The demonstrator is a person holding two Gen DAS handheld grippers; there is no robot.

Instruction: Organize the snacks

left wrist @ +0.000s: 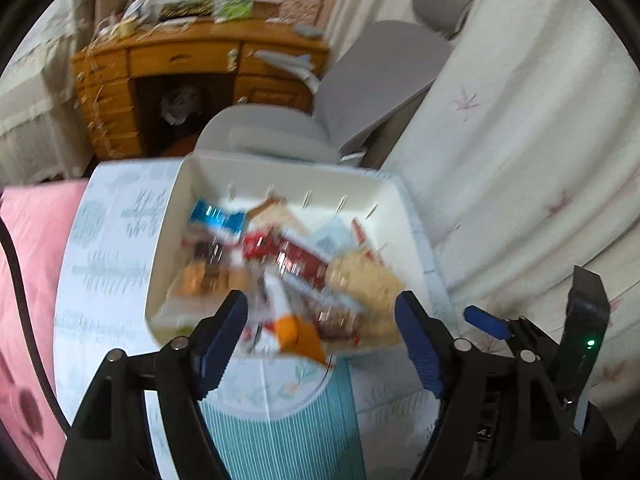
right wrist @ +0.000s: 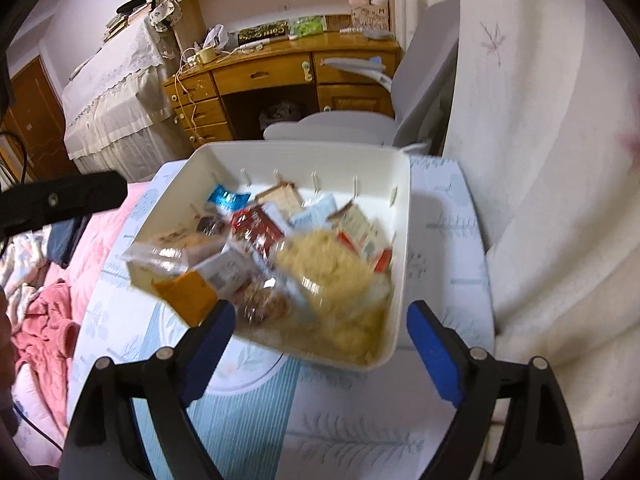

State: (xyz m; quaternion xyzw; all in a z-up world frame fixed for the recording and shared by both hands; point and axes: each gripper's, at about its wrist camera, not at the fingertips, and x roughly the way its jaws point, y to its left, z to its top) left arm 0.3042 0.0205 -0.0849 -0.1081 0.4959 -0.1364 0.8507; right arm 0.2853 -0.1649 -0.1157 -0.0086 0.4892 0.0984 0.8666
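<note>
Both tools, left (left wrist: 320, 320) and right (right wrist: 320, 330), spread empty before the snack-filled bin (right wrist: 400, 208).

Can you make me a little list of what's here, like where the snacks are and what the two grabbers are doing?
snacks: piled loose in the white bin
bin: on a small table with a leaf-print cloth
sticking out: orange packet over the bin's near edge
left gripper: open, holding nothing
right gripper: open, holding nothing
behind: wooden desk, grey chair
picture: blurry
</note>
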